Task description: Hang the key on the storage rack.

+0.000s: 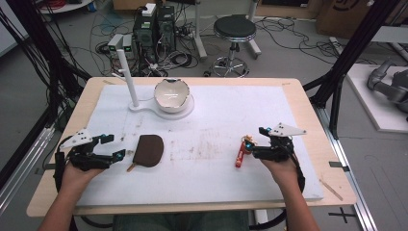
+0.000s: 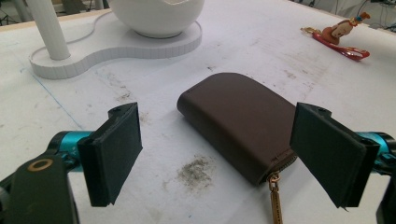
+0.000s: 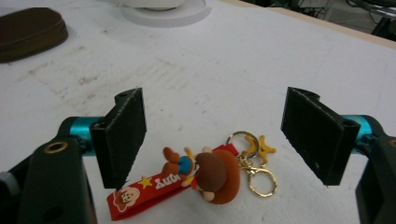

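High view: left hand-held gripper [image 1: 116,147] wide, just left of brown pouch [image 1: 149,150] on white bench [image 1: 216,178]; right hand-held gripper [image 1: 254,142] wide, beside red keychain [image 1: 243,151].

Left gripper view: pouch [image 2: 243,123] lies flat btwn spread jaws, no contact.

Right gripper view: jaws apart, keychain [image 3: 187,179] w/ gold rings [image 3: 254,172] flat on bench btwn them, untouched.

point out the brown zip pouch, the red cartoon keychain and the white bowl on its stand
Brown rounded zip pouch [image 2: 238,123]: left gripper view, middle of its top face.
Red strap keychain with a cartoon figure [image 3: 161,184]: right gripper view, on the red strap.
White bowl with a jagged rim [image 1: 170,102]: high view, on its outer wall.
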Demonstrator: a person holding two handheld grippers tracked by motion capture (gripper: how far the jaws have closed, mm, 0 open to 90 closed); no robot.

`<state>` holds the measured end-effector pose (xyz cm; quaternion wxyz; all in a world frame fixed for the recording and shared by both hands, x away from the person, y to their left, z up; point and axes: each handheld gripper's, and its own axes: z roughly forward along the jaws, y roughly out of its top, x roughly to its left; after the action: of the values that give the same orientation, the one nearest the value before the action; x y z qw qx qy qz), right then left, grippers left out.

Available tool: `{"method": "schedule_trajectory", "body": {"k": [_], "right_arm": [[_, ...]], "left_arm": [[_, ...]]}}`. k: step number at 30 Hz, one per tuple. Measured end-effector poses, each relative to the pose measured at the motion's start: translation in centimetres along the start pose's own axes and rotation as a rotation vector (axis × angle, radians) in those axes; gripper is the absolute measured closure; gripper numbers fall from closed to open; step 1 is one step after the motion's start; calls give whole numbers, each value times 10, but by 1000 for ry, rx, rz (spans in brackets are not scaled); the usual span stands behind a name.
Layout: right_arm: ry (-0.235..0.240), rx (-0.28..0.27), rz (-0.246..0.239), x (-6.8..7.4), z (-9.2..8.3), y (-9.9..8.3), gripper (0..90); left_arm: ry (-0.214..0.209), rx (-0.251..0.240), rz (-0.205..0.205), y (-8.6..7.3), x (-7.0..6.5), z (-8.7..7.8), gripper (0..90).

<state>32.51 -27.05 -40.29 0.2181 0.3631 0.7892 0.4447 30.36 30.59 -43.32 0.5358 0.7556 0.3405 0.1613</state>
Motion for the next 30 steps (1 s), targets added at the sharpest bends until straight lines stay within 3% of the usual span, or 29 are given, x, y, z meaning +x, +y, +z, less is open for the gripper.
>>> {"method": "schedule_trajectory", "body": {"k": [5,8,13,17,18,19,21,22,27,28,30], "right_arm": [[20,52,-41,10,10,-7,216],[4,133,-74,14,21,-16,216],[-17,192,-75,8,26,-23,234],[-25,203,-71,6,27,-25,247],[-23,216,-73,4,28,-27,305],[-23,216,-73,4,28,-27,305],[-27,258,-85,2,32,-31,550],[-42,266,-95,2,33,-33,570],[-41,240,-84,-4,29,-30,585],[-38,206,-74,-5,24,-28,586],[-38,191,-72,-6,21,-26,586]], "left_arm": [[-1,-2,2,1,-1,-1,166],[-4,-1,5,0,-1,0,166],[-11,8,7,0,-2,2,166],[-14,19,9,-1,-1,4,166],[-15,20,9,-2,-1,4,166],[-15,19,7,-2,-1,4,166],[-17,19,7,-2,-2,5,166],[-17,20,9,-1,-2,5,166],[-17,21,12,-1,-3,4,166],[-16,19,9,-1,-3,4,166],[-15,19,8,-2,-2,4,166]]}}
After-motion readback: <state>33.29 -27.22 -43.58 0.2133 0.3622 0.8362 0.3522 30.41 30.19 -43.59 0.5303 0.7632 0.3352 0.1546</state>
